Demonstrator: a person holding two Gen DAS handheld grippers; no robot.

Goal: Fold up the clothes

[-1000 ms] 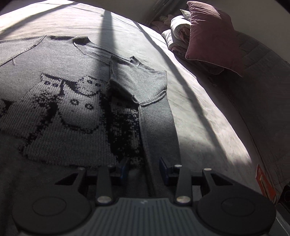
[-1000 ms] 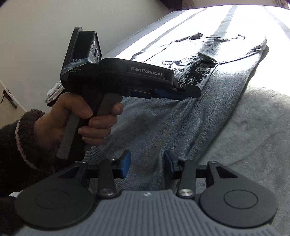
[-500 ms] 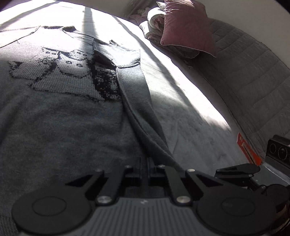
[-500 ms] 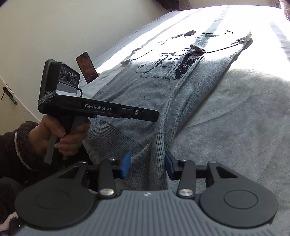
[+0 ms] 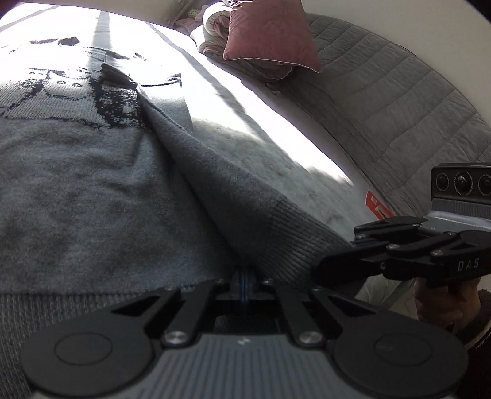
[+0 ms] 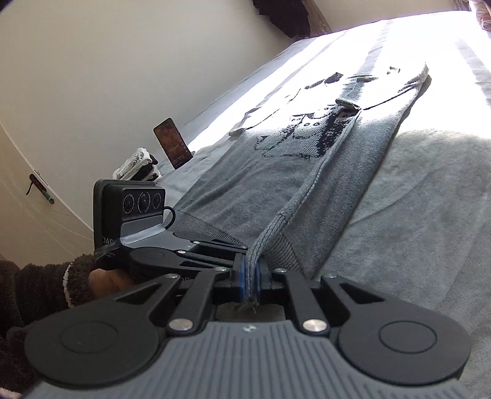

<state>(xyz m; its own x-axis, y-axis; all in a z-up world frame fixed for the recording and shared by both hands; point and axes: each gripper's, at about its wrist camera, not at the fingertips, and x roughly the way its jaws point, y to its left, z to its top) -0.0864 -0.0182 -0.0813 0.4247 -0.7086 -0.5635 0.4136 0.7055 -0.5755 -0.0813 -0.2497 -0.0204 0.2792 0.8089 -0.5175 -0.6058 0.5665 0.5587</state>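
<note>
grey knit sweater [image 6: 276,190] – dark pattern, side folded | left gripper [image 5: 244,284] clamped on hem | right gripper [image 6: 249,280] closing on hem

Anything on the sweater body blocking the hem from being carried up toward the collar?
Nothing visible. Both the left gripper and right gripper pinch the sweater hem, the right one's jaws closing. The phone stands off to the side.

I'm looking across a bed [image 6: 408,233] with a grey blanket cover, half in bright sun. On it the grey sweater [image 6: 276,172] lies spread flat, a phone [image 6: 172,142] stands propped near the wall edge, and a maroon pillow [image 5: 270,33] rests on bundled bedding [image 5: 214,24]
</note>
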